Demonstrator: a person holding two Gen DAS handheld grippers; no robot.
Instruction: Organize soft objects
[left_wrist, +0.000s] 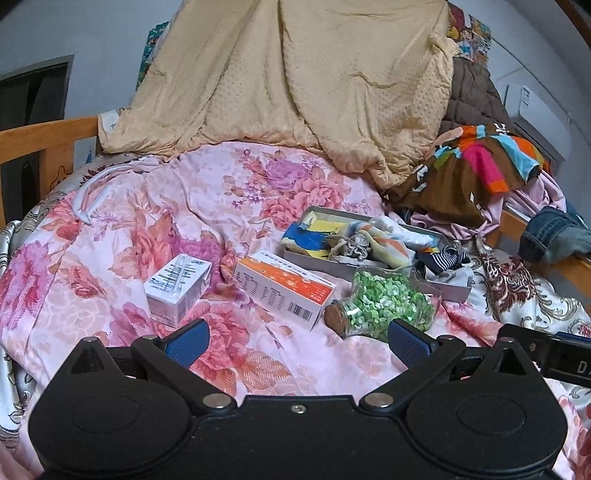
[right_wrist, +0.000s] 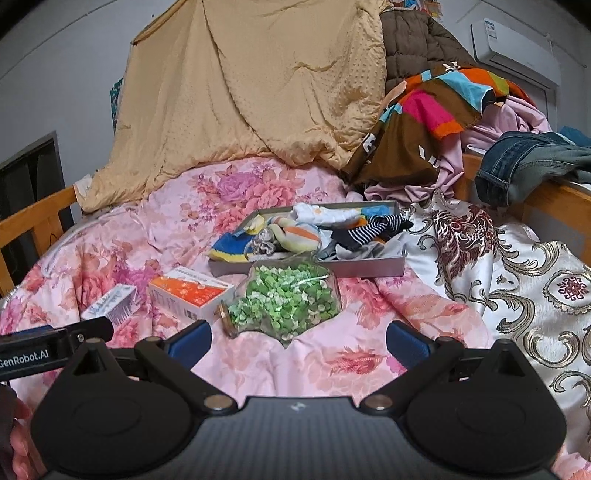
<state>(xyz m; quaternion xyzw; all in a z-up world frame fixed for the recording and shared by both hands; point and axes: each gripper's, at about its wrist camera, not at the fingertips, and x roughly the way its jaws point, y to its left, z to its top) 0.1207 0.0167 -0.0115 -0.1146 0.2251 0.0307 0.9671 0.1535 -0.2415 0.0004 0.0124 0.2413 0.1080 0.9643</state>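
Observation:
A shallow grey box (left_wrist: 448, 290) (right_wrist: 369, 266) lies on the floral bed and holds several socks: a striped navy one (left_wrist: 445, 258) (right_wrist: 384, 223), a pastel striped one (left_wrist: 388, 243) (right_wrist: 295, 230) and a blue and yellow one (left_wrist: 306, 242) (right_wrist: 229, 248). My left gripper (left_wrist: 297, 341) is open, low over the sheet, short of the boxes. My right gripper (right_wrist: 297, 343) is open too, just before a glass jar of green bits (left_wrist: 384, 308) (right_wrist: 284, 308) lying on its side. Nothing sits between either pair of fingers.
An orange and white carton (left_wrist: 284, 288) (right_wrist: 192, 293) and a small white carton (left_wrist: 179, 290) (right_wrist: 110, 304) lie left of the jar. A tan quilt (left_wrist: 295, 81) (right_wrist: 251, 92), a colourful garment (right_wrist: 424, 114), jeans (right_wrist: 528, 162) and a wooden bed rail (left_wrist: 44, 147) ring the bed.

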